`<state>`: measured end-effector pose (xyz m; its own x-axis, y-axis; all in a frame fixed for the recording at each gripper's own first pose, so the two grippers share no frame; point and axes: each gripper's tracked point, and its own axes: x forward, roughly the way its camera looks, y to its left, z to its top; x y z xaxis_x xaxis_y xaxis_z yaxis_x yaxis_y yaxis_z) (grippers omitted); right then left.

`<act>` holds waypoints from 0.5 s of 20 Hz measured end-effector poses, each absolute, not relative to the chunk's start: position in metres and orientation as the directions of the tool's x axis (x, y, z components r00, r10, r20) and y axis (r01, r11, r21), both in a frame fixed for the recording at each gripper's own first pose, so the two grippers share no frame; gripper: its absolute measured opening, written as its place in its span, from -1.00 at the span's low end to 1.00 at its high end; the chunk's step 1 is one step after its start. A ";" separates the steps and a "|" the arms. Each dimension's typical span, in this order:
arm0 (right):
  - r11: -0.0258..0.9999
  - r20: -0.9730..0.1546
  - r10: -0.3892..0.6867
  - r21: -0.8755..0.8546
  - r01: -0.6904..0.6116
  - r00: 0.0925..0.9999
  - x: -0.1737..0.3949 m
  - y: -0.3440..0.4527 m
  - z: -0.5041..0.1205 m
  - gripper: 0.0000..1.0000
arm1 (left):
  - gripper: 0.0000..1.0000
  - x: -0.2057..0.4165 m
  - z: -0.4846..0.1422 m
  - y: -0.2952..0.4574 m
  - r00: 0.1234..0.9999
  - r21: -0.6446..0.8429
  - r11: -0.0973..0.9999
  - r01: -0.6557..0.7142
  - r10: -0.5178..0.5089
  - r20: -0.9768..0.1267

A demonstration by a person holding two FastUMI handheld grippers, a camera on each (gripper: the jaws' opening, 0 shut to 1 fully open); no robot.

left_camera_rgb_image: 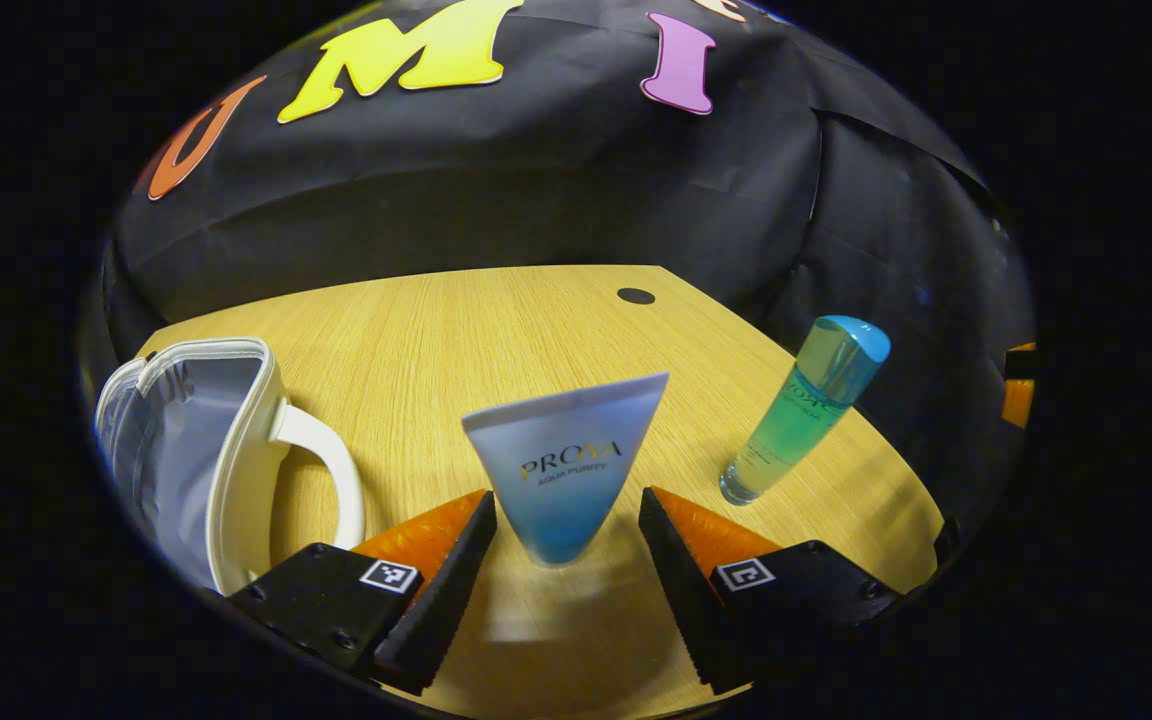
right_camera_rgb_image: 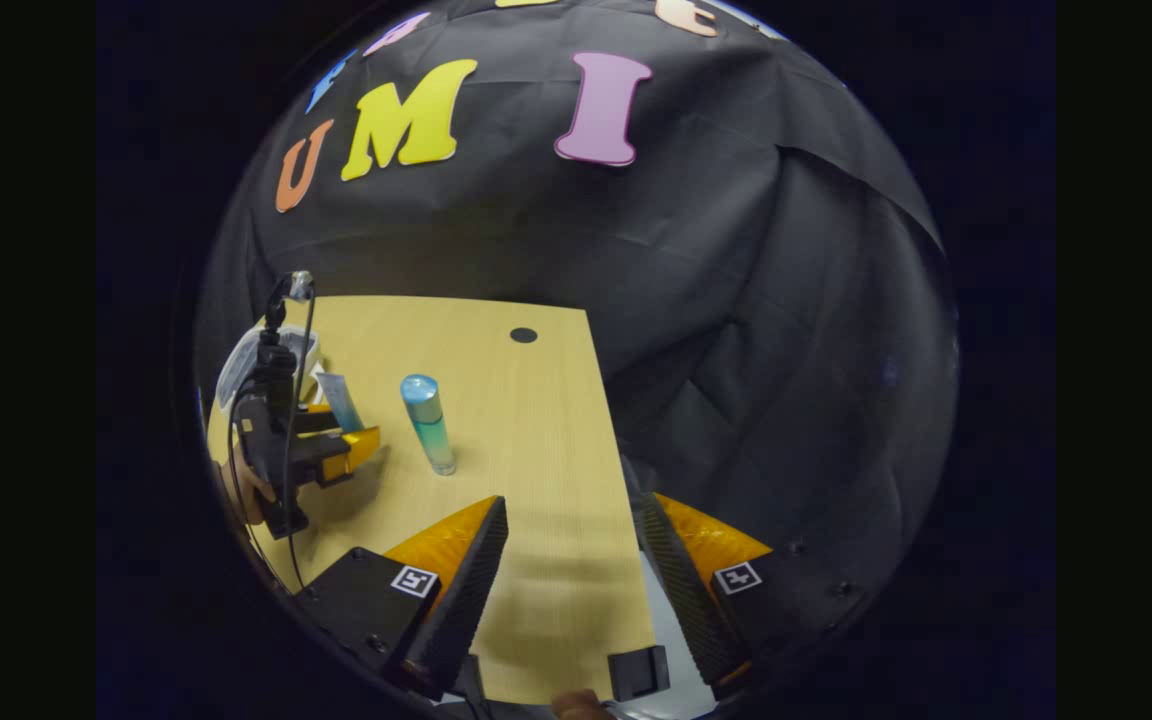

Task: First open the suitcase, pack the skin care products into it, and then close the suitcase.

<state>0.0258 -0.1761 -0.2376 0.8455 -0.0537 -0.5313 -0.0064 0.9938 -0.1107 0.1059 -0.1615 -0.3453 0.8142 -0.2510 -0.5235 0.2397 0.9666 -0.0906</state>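
Left gripper view: left claw (left_camera_rgb_image: 568,560) spread open, astride blue-white tube (left_camera_rgb_image: 564,470), fingers apart from it; tube standing cap-down on wooden bench (left_camera_rgb_image: 456,340). Beyond, to the left, white suitcase (left_camera_rgb_image: 201,450) lying open, handle toward tube. To the right, blue-green bottle (left_camera_rgb_image: 804,410) upright, well apart from tube.

Right gripper view: right claw (right_camera_rgb_image: 571,570) open, empty, over near bench edge. Farther off, bottle (right_camera_rgb_image: 428,422) standing alone; left claw (right_camera_rgb_image: 341,445) and holding hand (right_camera_rgb_image: 241,490) just beside tube (right_camera_rgb_image: 341,400), suitcase (right_camera_rgb_image: 246,365) partly hidden behind.
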 end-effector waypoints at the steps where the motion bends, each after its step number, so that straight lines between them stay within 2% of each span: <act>1: 0.994 -0.537 -0.035 -0.107 -0.027 0.843 0.028 -0.172 -0.242 0.63 | 0.76 0.109 -0.348 -0.163 0.819 -0.095 0.967 0.235 -0.250 -0.516; 4: 0.991 -0.557 -0.009 -0.113 -0.065 0.830 0.033 -0.165 -0.254 0.63 | 0.54 0.117 -0.351 -0.165 0.828 -0.109 0.968 0.226 -0.250 -0.502; 5: 0.990 -0.560 -0.004 -0.117 -0.074 0.828 0.034 -0.162 -0.257 0.63 | 0.56 0.120 -0.348 -0.166 0.838 -0.107 0.967 0.233 -0.255 -0.482; 6: 0.990 -0.562 0.006 -0.115 -0.086 0.827 0.035 -0.159 -0.260 0.63 | 0.36 0.122 -0.346 -0.166 0.842 -0.105 0.966 0.237 -0.258 -0.474; 7: 0.989 -0.564 0.020 -0.110 -0.099 0.826 0.036 -0.153 -0.261 0.63 | 0.07 0.122 -0.346 -0.164 0.841 -0.105 0.967 0.233 -0.255 -0.477; 9: 0.987 -0.552 0.054 -0.097 -0.128 0.832 0.038 -0.139 -0.261 0.62 | 0.00 0.118 -0.345 -0.167 0.831 -0.121 0.962 0.243 -0.271 -0.486; 10: 0.985 -0.546 0.072 -0.091 -0.145 0.835 0.041 -0.132 -0.262 0.62 | 0.14 0.115 -0.343 -0.164 0.830 -0.119 0.963 0.242 -0.269 -0.489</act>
<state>0.0412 -0.1324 -0.2623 0.8350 0.0718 -0.5455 -0.1445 0.9853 -0.0915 0.1148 -0.1644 -0.3428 0.8300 -0.2690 -0.4886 0.2421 0.9629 -0.1188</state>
